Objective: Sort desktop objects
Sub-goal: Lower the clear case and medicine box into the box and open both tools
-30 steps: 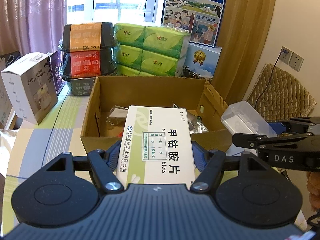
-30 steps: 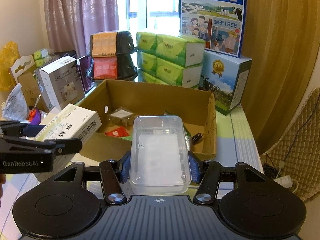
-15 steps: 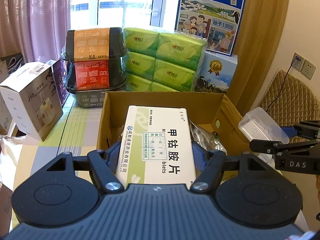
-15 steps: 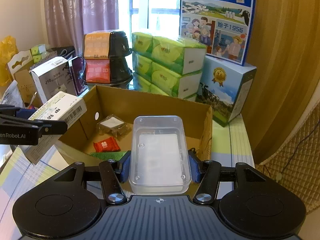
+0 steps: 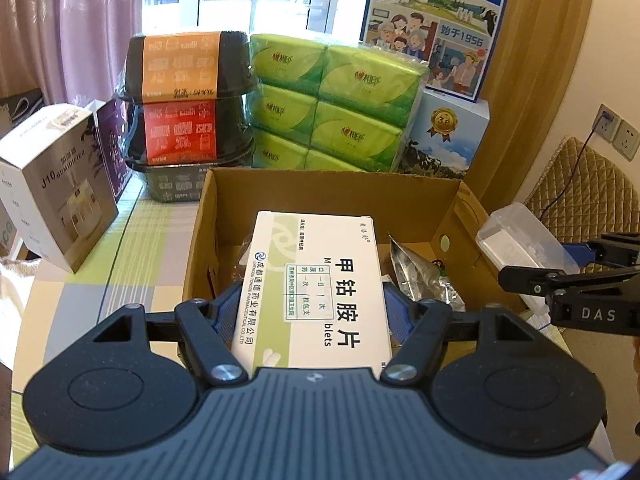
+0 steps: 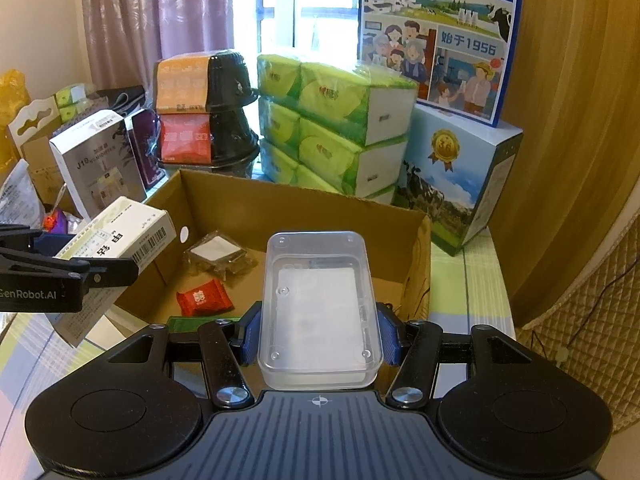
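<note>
A white and green medicine box (image 5: 316,288) is clamped flat in my left gripper (image 5: 310,316), held over the near edge of an open cardboard box (image 5: 332,196). My right gripper (image 6: 318,336) is shut on a clear plastic case (image 6: 318,300), also above that cardboard box (image 6: 304,208). Inside the box lie a red candy (image 6: 204,300), a clear wrapped snack (image 6: 218,254) and a silver foil packet (image 5: 416,272). Each gripper shows in the other's view: the right gripper (image 5: 560,276) with its clear case (image 5: 520,240), the left gripper (image 6: 92,264) with the medicine box (image 6: 116,236).
Behind the cardboard box stand green tissue packs (image 5: 332,108), stacked black food bowls (image 5: 188,108) and blue milk cartons (image 5: 444,56). A white humidifier box (image 5: 56,184) sits at the left on the checked tablecloth (image 5: 132,256). A quilted chair back (image 5: 580,192) is at the right.
Both grippers have moved forward toward the cardboard box with their loads still held; more of the box's inside shows in the right wrist view.
</note>
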### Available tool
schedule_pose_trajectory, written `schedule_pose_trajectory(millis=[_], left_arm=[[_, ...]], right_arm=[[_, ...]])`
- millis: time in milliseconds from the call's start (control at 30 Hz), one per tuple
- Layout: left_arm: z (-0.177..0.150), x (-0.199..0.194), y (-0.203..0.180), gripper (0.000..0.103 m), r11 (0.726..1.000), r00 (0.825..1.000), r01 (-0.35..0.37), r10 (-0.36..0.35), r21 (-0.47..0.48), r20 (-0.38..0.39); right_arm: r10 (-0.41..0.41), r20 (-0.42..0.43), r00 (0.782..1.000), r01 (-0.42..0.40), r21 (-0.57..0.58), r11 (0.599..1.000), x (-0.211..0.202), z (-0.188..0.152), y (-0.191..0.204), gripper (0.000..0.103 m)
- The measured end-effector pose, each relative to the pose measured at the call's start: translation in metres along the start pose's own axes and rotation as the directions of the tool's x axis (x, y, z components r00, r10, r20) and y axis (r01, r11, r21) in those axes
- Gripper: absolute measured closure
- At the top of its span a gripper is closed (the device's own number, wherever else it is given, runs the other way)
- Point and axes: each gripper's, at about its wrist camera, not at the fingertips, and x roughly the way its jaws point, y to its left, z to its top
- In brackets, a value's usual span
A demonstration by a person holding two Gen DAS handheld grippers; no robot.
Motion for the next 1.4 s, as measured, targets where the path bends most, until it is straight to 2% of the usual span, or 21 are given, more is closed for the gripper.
schedule_pose_trajectory(millis=[933,1300,1400], left_arm=[[0.008,0.028,0.003,0.036,1.0,0.999,-0.023,0.023,0.0,-0.029],[0.019,0.037,0.006,0.036,0.999,1.0,-0.01,0.01,-0.043,0.002],[0.021,0.038,0.009,0.024,0.996,1.0,-0.009,0.011,-0.093,0.024]], right_arm=[[-0.013,-0.019,1.0,0.013,0.028,1.0,0.026,0.005,-0.009,0.05],[-0.011,-0.02,1.0,0.012,0.043,0.999,0.033,0.007,-0.011,0.05],[-0.005,-0.015,1.0,0.006,0.046,0.999,0.034,0.008,-0.01,0.049]])
